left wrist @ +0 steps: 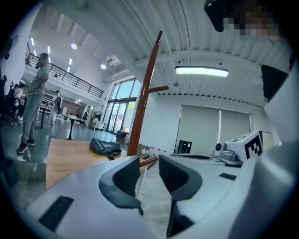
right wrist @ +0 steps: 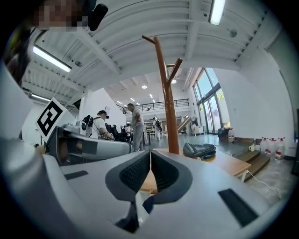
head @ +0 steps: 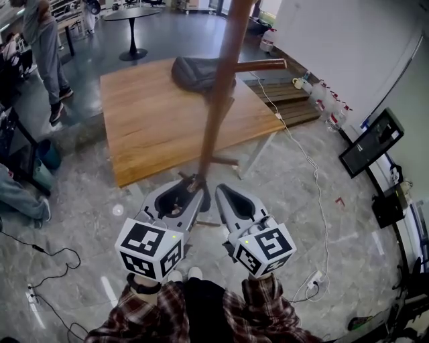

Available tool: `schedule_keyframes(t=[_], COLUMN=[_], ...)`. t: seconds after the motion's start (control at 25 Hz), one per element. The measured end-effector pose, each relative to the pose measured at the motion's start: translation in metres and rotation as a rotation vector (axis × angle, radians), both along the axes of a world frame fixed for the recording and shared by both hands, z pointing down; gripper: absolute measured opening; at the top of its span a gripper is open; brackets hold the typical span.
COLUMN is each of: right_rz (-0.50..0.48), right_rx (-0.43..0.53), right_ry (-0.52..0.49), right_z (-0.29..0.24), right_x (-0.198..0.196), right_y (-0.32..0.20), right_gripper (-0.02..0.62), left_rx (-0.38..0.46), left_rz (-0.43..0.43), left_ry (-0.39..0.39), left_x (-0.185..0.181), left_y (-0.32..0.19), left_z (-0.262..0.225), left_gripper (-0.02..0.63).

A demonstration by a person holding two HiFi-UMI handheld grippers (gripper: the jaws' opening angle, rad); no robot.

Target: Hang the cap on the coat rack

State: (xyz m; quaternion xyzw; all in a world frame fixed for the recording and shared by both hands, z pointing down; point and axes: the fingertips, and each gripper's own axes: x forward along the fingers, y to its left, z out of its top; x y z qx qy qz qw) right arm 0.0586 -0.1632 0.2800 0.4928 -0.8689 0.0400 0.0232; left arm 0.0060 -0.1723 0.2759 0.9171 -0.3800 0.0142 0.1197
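A dark grey cap (head: pixel 193 74) lies on the far side of a wooden table (head: pixel 154 127); it also shows as the cap (left wrist: pixel 105 147) in the left gripper view and the cap (right wrist: pixel 199 150) in the right gripper view. The brown coat rack pole (head: pixel 220 94) stands at the table's near edge, between me and the cap, with a peg (head: pixel 263 65) pointing right. My left gripper (head: pixel 193 182) is low by the rack's foot, open with nothing between its jaws (left wrist: pixel 148 170). My right gripper (head: pixel 219 191) is beside it, shut on nothing (right wrist: pixel 150 163).
A person (head: pixel 43 47) stands at the far left near a round table (head: pixel 132 13). Bottles (head: pixel 325 97) and low wooden steps (head: pixel 288 100) line the right wall. A white cable (head: pixel 315 174) runs over the floor, and a monitor (head: pixel 371 142) stands at the right.
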Motion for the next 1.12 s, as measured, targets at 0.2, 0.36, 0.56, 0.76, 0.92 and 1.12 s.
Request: schedule_keyframes(t=[0.2,0.36,0.56,0.76,0.92,1.12], right_rz=[-0.035,-0.050,-0.062,-0.073,-0.073,-0.073], right_rx=[0.018,0.026,0.021,0.011,0.015,0.013], right_ry=[-0.018,-0.043,-0.034,-0.018,-0.015,-0.007], right_z=[-0.013,-0.021,-0.021,-0.018,-0.017,-0.017], right_x=[-0.004,-0.004,-0.011,-0.012,-0.014,-0.009], right_y=[0.008,0.010,0.008,0.006,0.004,0.003], right_gripper=[0.012,0.012,0.011,0.011,0.011,0.011], left_rx=[0.046,0.063,0.080,0.080,0.081,0.083], left_rz=[-0.026,-0.031,-0.043,-0.049,-0.042,-0.053], left_ry=[-0.005,0.005,0.011,0.006,0.003,0.006], left_x=[-0.004,-0.005,-0.012,-0.010,-0.011,-0.008], left_y=[0.008,0.012,0.012,0.009,0.009,0.008], left_z=[-0.015,-0.023,-0.027,-0.027,-0.027,-0.028], left_gripper=[0.021,0.011,0.011,0.011,0.011,0.011])
